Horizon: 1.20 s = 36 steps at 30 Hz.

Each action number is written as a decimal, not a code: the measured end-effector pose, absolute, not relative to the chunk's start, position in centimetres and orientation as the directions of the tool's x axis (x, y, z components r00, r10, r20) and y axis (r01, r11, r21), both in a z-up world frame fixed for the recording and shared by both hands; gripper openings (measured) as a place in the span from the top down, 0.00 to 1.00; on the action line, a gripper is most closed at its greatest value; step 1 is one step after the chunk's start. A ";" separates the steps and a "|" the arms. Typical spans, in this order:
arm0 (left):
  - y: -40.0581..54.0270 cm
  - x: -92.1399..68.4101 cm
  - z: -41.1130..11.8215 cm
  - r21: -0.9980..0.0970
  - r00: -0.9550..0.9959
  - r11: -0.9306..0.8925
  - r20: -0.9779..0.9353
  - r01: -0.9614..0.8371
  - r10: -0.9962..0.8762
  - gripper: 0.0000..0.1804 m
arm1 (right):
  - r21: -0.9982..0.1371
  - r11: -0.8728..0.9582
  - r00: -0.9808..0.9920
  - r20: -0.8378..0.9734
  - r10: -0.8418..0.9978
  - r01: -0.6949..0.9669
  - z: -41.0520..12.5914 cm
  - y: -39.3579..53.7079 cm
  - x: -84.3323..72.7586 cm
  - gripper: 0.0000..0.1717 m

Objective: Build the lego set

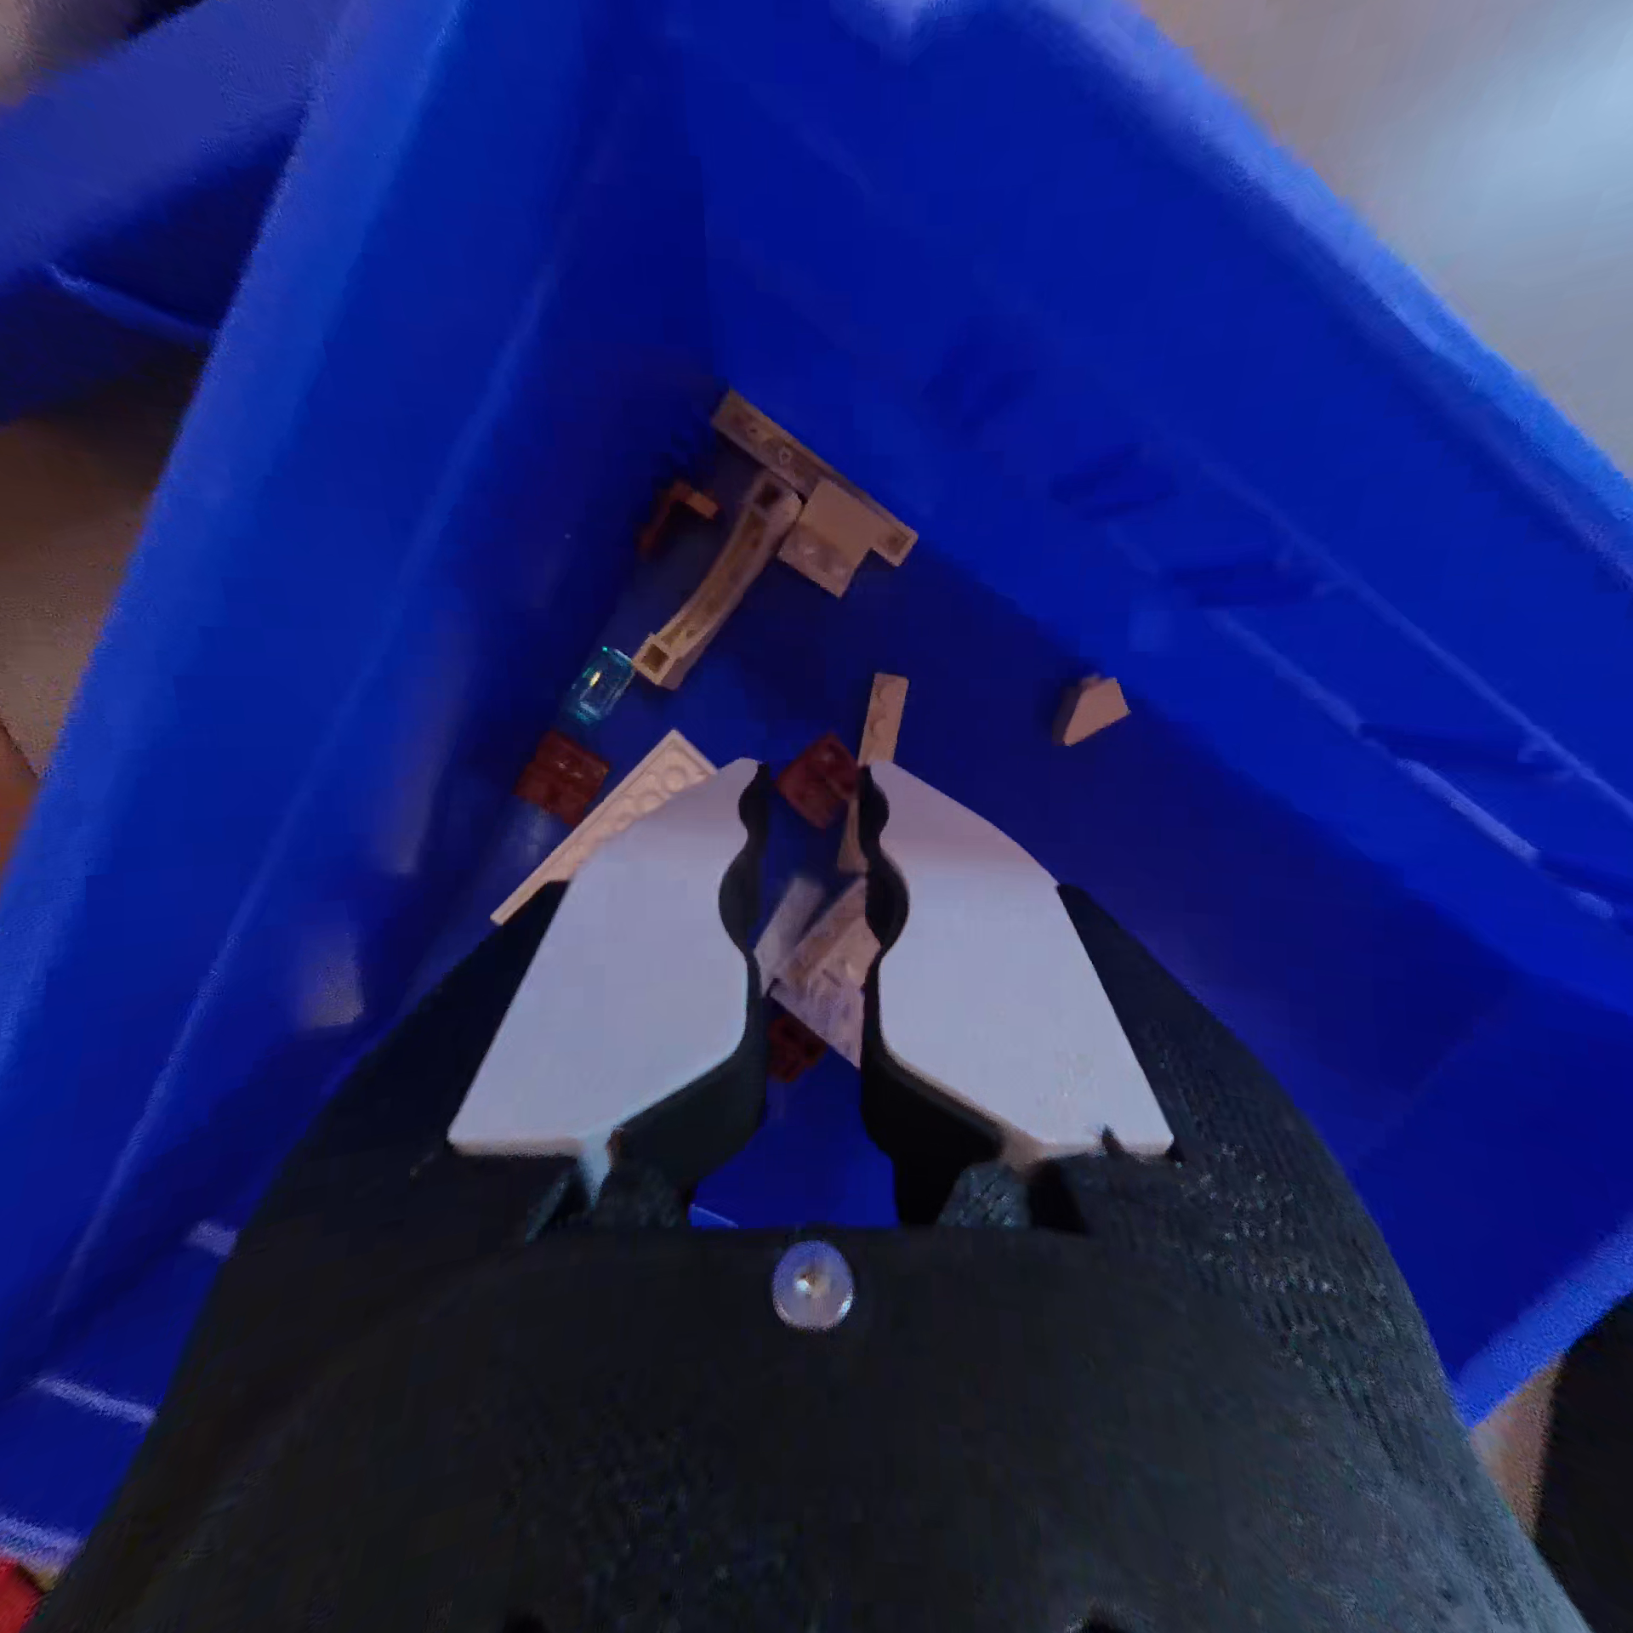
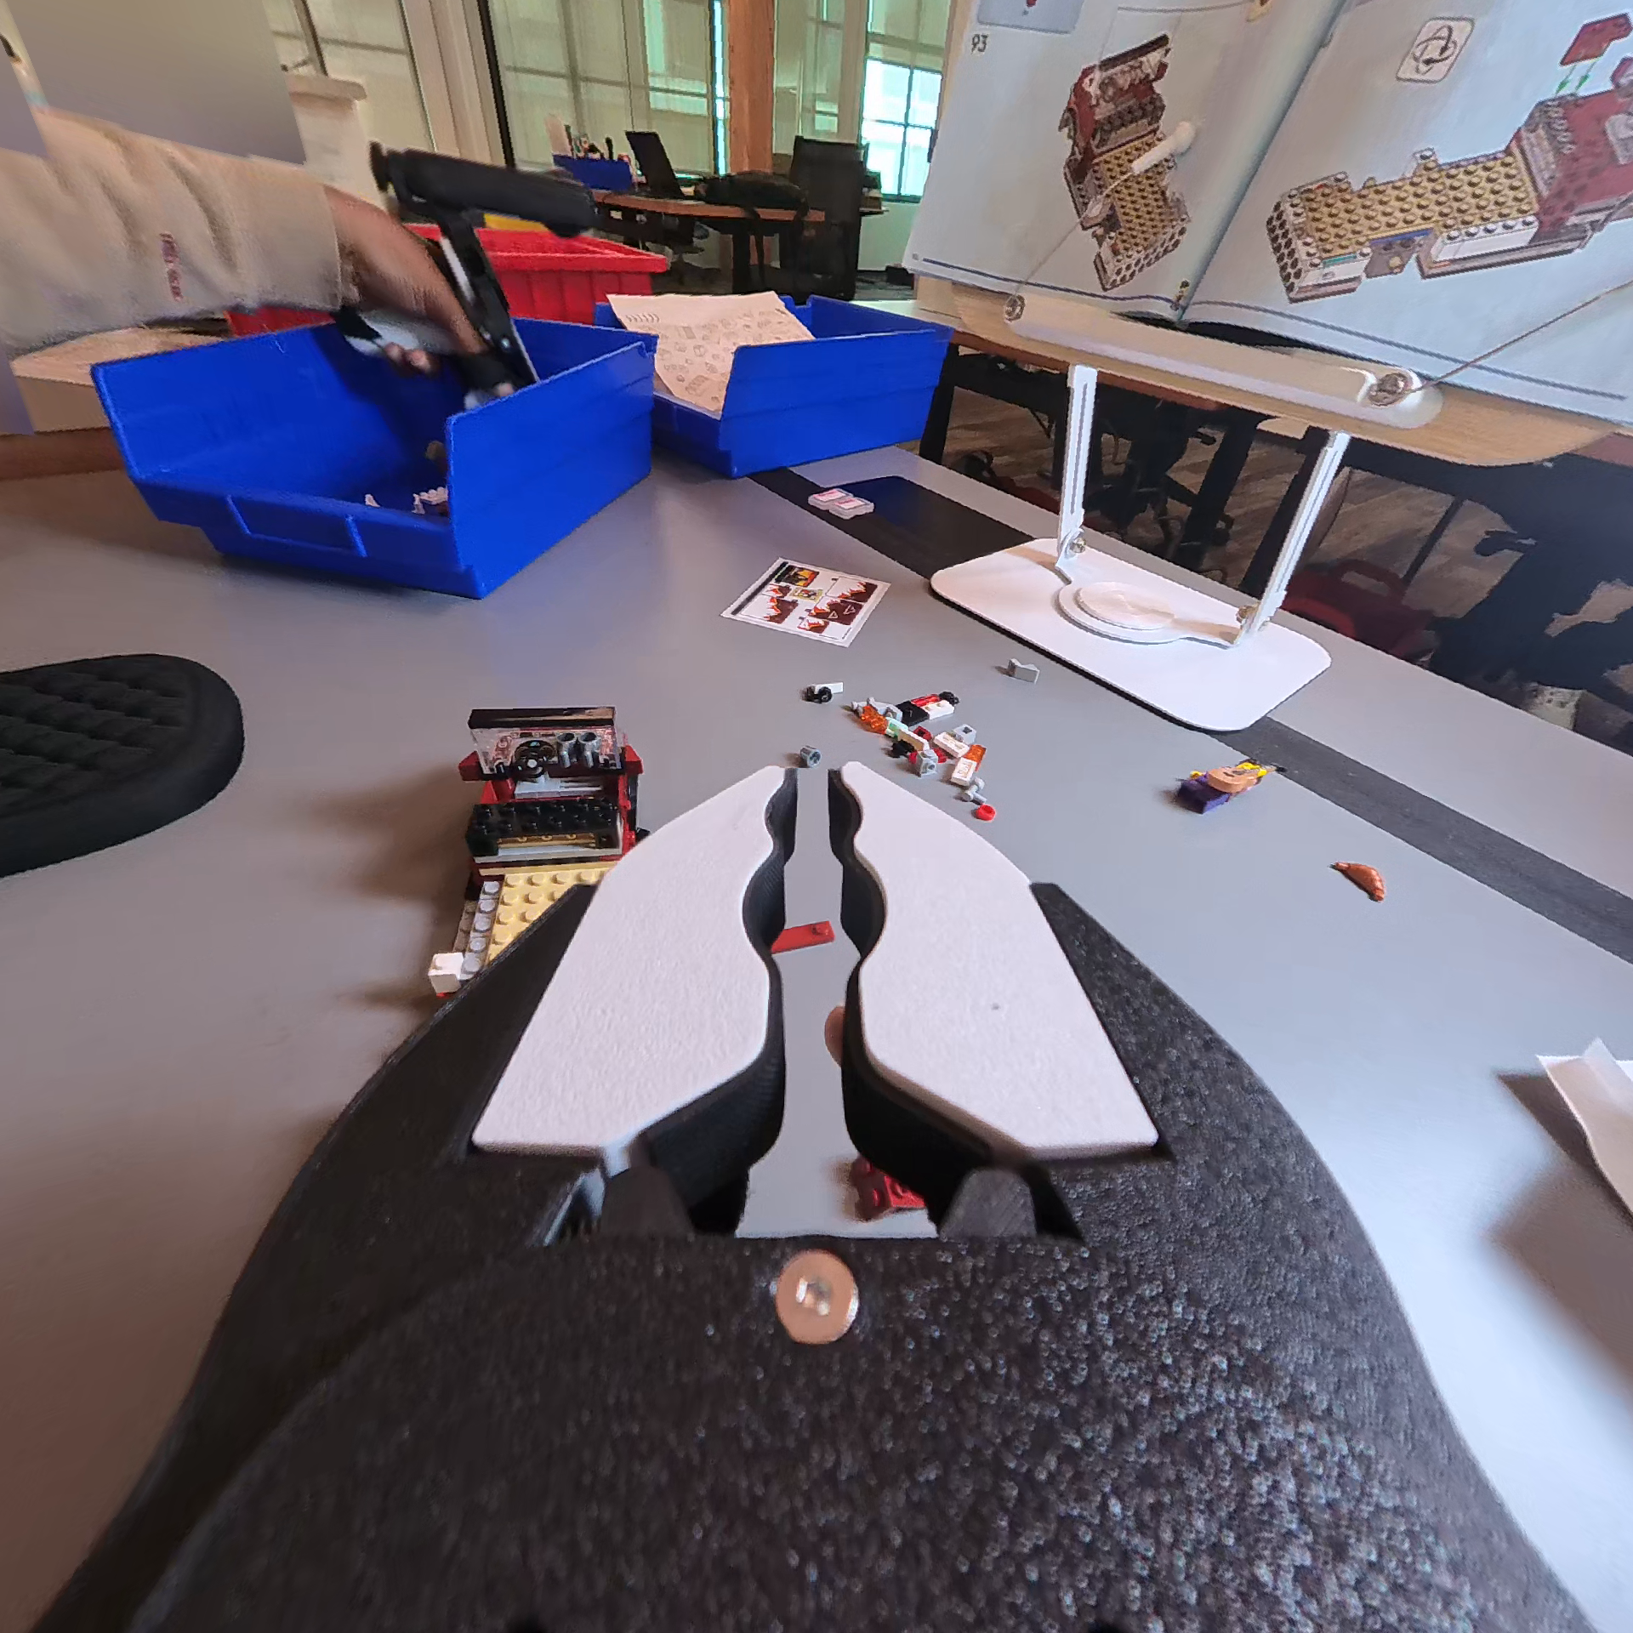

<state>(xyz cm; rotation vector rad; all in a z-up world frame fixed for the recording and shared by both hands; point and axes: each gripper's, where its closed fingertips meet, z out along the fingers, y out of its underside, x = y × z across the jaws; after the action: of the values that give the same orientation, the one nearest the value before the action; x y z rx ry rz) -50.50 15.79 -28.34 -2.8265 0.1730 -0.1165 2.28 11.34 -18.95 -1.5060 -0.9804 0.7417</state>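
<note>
My left gripper reaches down into a blue bin. A dark red brick lies between its fingertips. The right pad touches the brick and the left pad stands a sliver off it, so the jaws are open around it. A tan plate leans by the right tip, and grey-white pieces show lower in the gap. In the right wrist view a hand holds this gripper inside the bin. My right gripper hovers over the grey table. Its jaws are a narrow slit apart with nothing between the tips. A small red plate shows through the slit.
The bin also holds a white wedge plate, a second dark red brick, a clear blue piece, a tan arch and a tan slope. On the table are a part-built model, loose pieces, a sticker sheet, a book stand, a minifigure and a second blue bin. Across from one pair of fingers to the other is roughly 55 centimetres.
</note>
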 end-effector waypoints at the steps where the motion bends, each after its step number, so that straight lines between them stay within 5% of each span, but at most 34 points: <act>1: 15.8 -50.3 -27.7 -0.321 0.988 -0.942 0.078 -0.100 -0.131 0.86 | -0.984 -0.018 0.449 0.065 0.891 0.179 -19.0 11.3 2.2 0.96; 11: 18.3 -52.0 -24.9 -0.508 0.999 -0.860 0.003 -0.045 -0.054 0.87 | -0.978 0.009 0.427 0.100 0.899 0.209 -19.2 10.6 2.0 0.96; 16: 17.9 -51.5 -22.1 -0.512 0.969 -0.824 -0.162 -0.244 -0.186 0.88 | -0.976 0.017 0.424 0.110 0.899 0.217 -19.3 10.6 2.0 0.96; 24: 12.2 -42.8 -20.9 -0.535 0.899 -0.757 -0.013 -0.375 -0.437 0.84 | -0.974 0.036 0.415 0.129 0.901 0.226 -19.1 10.2 1.9 0.96; 27: 6.0 -37.2 -21.7 -0.486 0.786 -0.707 0.062 -0.514 -0.615 0.79 | -0.974 0.032 0.408 0.124 0.905 0.224 -19.1 10.1 1.8 0.96; 31: -0.1 -35.2 -26.3 -0.268 0.713 -0.696 0.042 -0.666 -0.700 0.72 | -0.972 0.030 0.385 0.120 0.915 0.231 -19.5 9.8 1.4 0.96; 34: -0.5 -36.4 -29.0 -0.170 0.711 -0.692 -0.109 -0.701 -0.694 0.86 | -0.970 0.042 0.371 0.132 0.919 0.241 -19.6 9.4 1.2 0.96; 36: -0.4 -36.5 -29.3 -0.177 0.726 -0.705 -0.150 -0.687 -0.671 0.87 | -0.968 0.057 0.365 0.146 0.919 0.243 -19.5 9.1 1.1 0.96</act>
<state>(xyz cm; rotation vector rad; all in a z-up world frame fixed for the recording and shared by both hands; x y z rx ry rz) -36.52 -0.41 -29.32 -2.7098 1.0809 0.1095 1.15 9.14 -19.50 -1.4535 -1.1183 0.7240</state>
